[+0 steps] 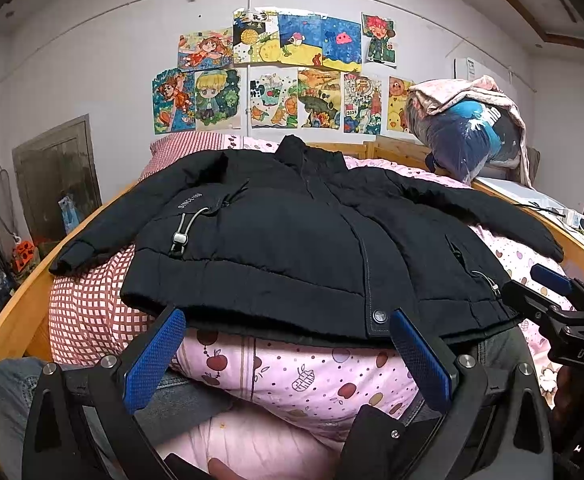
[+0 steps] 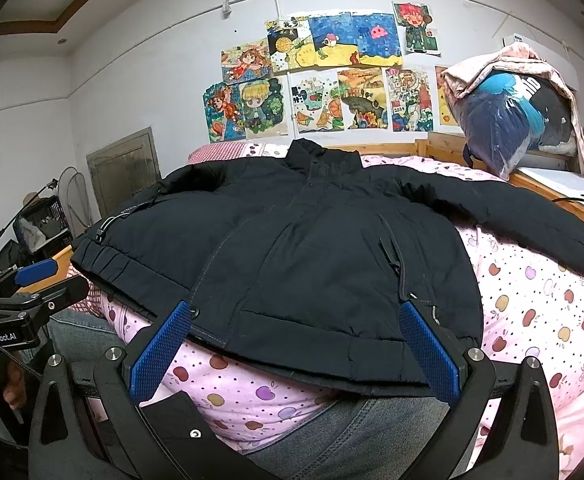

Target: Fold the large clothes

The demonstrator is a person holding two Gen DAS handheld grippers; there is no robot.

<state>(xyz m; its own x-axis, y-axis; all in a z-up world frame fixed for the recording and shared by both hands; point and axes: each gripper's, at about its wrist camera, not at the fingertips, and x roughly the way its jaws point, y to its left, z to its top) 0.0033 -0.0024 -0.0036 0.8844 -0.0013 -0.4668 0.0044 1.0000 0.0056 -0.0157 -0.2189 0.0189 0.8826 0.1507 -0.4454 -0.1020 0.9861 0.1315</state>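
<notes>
A black padded jacket [image 1: 292,232] lies spread front-up on a pink apple-print quilt [image 1: 303,376], collar away from me and both sleeves stretched out sideways. It also shows in the right wrist view [image 2: 311,252]. My left gripper [image 1: 288,320] is open and empty at the jacket's near hem, left of its snap button. My right gripper [image 2: 295,312] is open and empty at the hem on the right half. The right gripper also shows in the left wrist view [image 1: 551,292].
The quilt lies on a bed with a wooden frame [image 1: 16,312]. A red-checked pillow [image 1: 88,312] lies under the left sleeve. A bagged bundle of clothes [image 1: 471,132] stands at the far right. Drawings [image 1: 284,76] hang on the wall. Clutter [image 2: 40,220] stands at the left.
</notes>
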